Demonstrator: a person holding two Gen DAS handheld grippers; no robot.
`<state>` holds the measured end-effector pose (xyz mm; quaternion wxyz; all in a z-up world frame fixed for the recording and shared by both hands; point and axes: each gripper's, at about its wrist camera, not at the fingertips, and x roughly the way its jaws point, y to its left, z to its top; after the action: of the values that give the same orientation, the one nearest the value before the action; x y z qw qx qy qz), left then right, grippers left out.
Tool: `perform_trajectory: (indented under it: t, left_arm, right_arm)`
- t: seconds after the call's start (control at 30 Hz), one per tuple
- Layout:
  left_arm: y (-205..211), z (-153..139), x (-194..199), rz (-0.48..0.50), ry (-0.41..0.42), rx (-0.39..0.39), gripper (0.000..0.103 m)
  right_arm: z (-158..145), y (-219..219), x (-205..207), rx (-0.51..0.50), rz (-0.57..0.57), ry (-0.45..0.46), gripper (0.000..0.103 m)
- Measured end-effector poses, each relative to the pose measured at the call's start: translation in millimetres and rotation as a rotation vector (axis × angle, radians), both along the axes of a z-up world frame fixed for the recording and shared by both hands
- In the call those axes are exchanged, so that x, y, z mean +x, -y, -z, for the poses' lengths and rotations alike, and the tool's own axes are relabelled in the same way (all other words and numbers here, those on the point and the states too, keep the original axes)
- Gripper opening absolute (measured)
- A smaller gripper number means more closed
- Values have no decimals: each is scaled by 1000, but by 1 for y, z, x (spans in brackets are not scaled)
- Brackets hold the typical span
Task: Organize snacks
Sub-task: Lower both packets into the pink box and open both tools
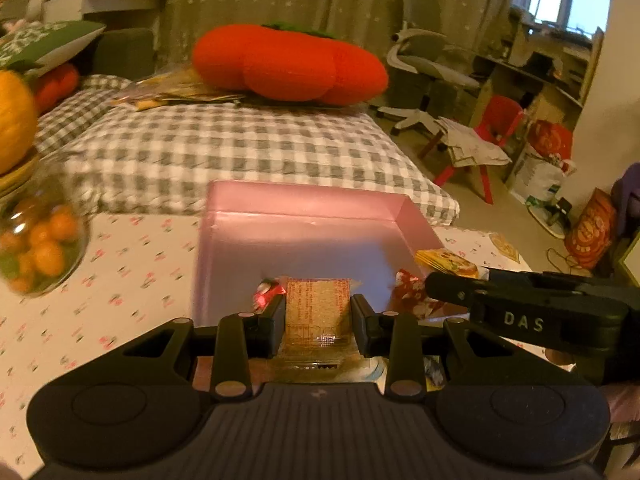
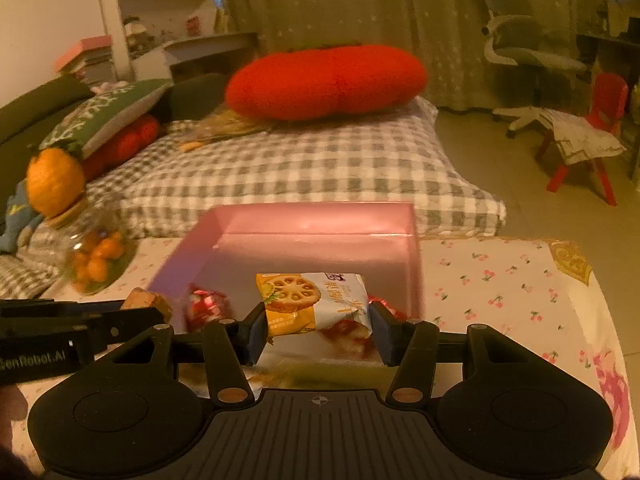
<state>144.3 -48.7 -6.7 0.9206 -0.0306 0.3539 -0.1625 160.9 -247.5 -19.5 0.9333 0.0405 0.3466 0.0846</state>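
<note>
A shallow pink box (image 1: 320,204) (image 2: 312,220) sits on the flowered tablecloth. My left gripper (image 1: 318,318) is shut on a clear-wrapped brown cracker packet (image 1: 318,308) at the box's near edge. My right gripper (image 2: 318,326) is shut on a white-and-orange lotus-root biscuit packet (image 2: 312,300) over the box's near edge. That packet (image 1: 446,261) and the right gripper's arm (image 1: 520,312) show at the right of the left wrist view. Red-wrapped sweets (image 1: 266,292) (image 2: 208,306) lie in the box near the fingers.
A glass jar of small oranges (image 1: 40,252) (image 2: 94,264) with a big orange on top stands at the table's left. Beyond the table is a checked cushion (image 1: 240,152) with a red plush pillow (image 1: 288,64). A red chair (image 2: 588,128) is on the right.
</note>
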Motion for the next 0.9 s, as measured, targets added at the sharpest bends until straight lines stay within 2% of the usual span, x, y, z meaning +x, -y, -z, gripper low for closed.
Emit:
perform_trajectory:
  t: [0.2,0.3,0.9]
  left_arm:
    - [19,10,21,53,-2,16,32]
    - [29,17,29,74,7,62,32]
    - [48,44,49,93,-42,149,32]
  right_arm:
    - [8,15,25,12,16,-16,53]
    - [12,17,33,1,4,-22,53]
    - [33,15,53,-3,19,-78,55]
